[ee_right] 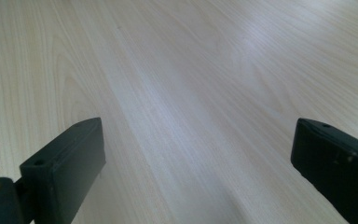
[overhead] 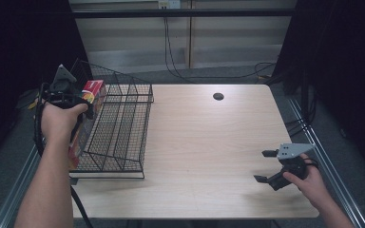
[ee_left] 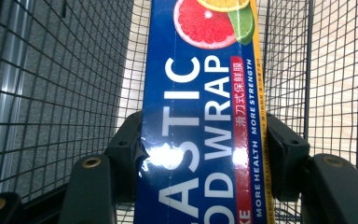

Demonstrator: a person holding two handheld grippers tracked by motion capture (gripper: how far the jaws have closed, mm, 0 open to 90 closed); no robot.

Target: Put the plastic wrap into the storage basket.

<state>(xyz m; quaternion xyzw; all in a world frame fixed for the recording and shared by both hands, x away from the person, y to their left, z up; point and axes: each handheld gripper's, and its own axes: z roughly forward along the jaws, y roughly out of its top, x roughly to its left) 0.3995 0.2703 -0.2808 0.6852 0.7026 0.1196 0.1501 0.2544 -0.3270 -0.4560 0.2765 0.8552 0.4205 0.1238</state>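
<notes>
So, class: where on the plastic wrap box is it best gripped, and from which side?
Probably across its two long narrow sides near one end, as the left gripper does: the plastic wrap box is long and slim, so jaws span its width, coming from above the wire rack.

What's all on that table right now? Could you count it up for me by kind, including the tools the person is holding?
Plastic wrap boxes: 1, the plastic wrap box, clamped in the left tool at the rack's left side
Wire racks: 1, the black wire rack
Handheld tools: 2, the left one and the right tool, open over the bare table
Total: 4
</notes>
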